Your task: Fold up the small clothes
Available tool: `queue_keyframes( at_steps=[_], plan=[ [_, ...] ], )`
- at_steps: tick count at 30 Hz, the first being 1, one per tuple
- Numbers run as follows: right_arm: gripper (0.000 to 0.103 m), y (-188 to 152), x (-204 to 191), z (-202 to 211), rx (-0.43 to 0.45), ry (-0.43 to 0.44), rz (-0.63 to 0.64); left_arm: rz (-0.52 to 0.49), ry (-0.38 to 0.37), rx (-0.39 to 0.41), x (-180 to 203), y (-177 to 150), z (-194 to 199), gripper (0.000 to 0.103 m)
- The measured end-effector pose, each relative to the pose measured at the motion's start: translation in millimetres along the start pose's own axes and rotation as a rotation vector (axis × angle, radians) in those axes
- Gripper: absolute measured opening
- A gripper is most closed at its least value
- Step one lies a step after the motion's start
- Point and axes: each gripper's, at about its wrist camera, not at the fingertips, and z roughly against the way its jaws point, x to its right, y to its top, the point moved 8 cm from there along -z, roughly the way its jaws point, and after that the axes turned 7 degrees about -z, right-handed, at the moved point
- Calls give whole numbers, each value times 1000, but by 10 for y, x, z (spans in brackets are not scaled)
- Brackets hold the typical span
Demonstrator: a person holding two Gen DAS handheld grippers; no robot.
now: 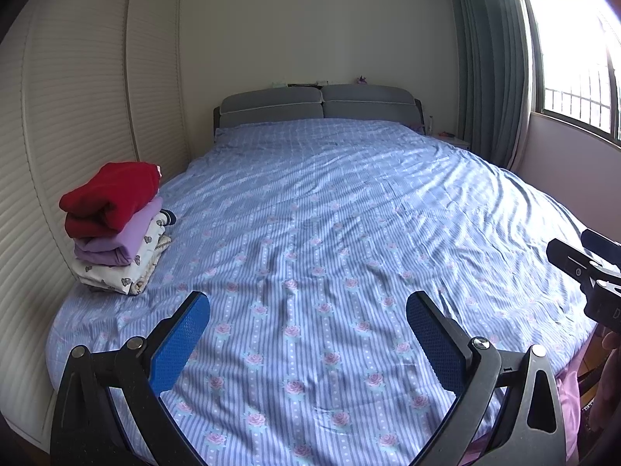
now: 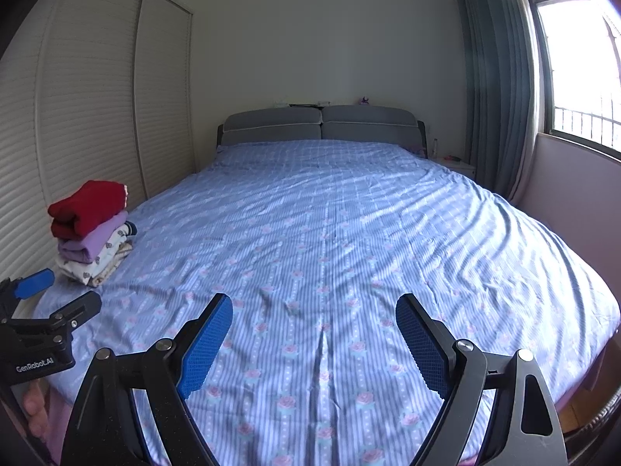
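A stack of folded small clothes point(image 1: 116, 225) lies at the left edge of the bed: a red garment point(image 1: 112, 194) on top, a lilac one point(image 1: 124, 242) under it, a white printed one point(image 1: 116, 273) at the bottom. The stack also shows in the right wrist view point(image 2: 91, 231). My left gripper point(image 1: 308, 310) is open and empty above the foot of the bed. My right gripper point(image 2: 314, 312) is open and empty too. The right gripper shows at the right edge of the left wrist view point(image 1: 586, 260), the left gripper at the left edge of the right wrist view point(image 2: 42, 303).
The bed point(image 1: 330, 213) has a blue striped cover with pink roses and a grey headboard point(image 1: 318, 105). A louvred wardrobe point(image 1: 77, 116) stands close on the left. A curtain point(image 1: 489, 66) and window point(image 1: 578, 58) are on the right, with a small nightstand point(image 1: 454, 139).
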Motion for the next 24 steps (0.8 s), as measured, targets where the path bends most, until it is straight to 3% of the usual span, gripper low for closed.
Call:
queue_keyframes(
  at_steps=[24],
  plan=[
    [87, 6, -8, 10, 0, 6, -6, 0, -8, -9, 48, 4, 19, 103]
  ],
)
